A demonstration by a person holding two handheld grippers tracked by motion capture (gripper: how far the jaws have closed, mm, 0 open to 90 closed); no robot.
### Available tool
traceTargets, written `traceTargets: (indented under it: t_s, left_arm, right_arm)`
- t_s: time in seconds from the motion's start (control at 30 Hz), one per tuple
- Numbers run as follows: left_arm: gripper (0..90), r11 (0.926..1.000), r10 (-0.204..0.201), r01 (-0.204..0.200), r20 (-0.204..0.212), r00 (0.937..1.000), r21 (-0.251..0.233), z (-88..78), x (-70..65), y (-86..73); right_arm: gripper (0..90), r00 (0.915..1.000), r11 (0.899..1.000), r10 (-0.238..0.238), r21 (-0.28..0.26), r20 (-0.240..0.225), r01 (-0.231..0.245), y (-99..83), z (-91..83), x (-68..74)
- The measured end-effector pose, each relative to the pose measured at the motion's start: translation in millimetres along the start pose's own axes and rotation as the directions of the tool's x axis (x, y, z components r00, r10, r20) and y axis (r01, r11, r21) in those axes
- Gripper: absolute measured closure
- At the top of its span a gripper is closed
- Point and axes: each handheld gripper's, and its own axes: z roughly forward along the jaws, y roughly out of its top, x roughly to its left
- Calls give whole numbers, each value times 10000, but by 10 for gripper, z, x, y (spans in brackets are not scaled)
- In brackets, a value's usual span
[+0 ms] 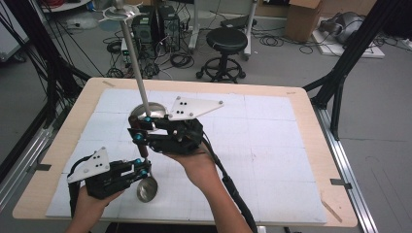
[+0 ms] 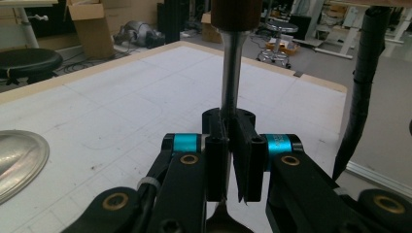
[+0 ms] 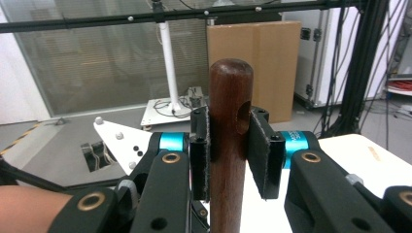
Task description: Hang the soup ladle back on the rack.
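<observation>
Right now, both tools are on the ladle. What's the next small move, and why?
Probably close the right tool the last bit onto the wooden handle. Its pads flank the handle, but the one at the right of the right gripper view looks barely seated. The left tool is shut on the steel shaft, so the ladle is steadied.

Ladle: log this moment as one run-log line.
left gripper: shut on ladle shaft | right gripper: shut on wooden handle
</observation>
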Motion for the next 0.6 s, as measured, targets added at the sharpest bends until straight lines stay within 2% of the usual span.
traceTargets:
  t_s: [0.1,0.2,0.37,0.43,0.6]
  left_arm:
    - [825,9999,-108,113,437,9990,-125,-5,18,2]
    - [717,9982,-445,483,1029,9937,-348,-19,52,15]
    - [648,9982,-549,577,1342,9894,-172,-2,100,-22]
    - [646,9983,-525,558,1511,9871,-176,12,106,-34]
    - [651,9990,-351,398,2124,9765,-179,47,95,-66]
  right_arm:
    - [727,9996,10000,-6,-36,-268,5,0,4,-9]
    - [727,9989,9999,-124,76,-441,128,-2,8,-11]
    - [727,9966,9992,-312,217,-761,329,-12,7,-13]
    - [727,9941,9993,-311,164,-1036,330,-10,7,-18]
    - [727,9800,9996,-271,3,-1972,277,-18,8,-36]
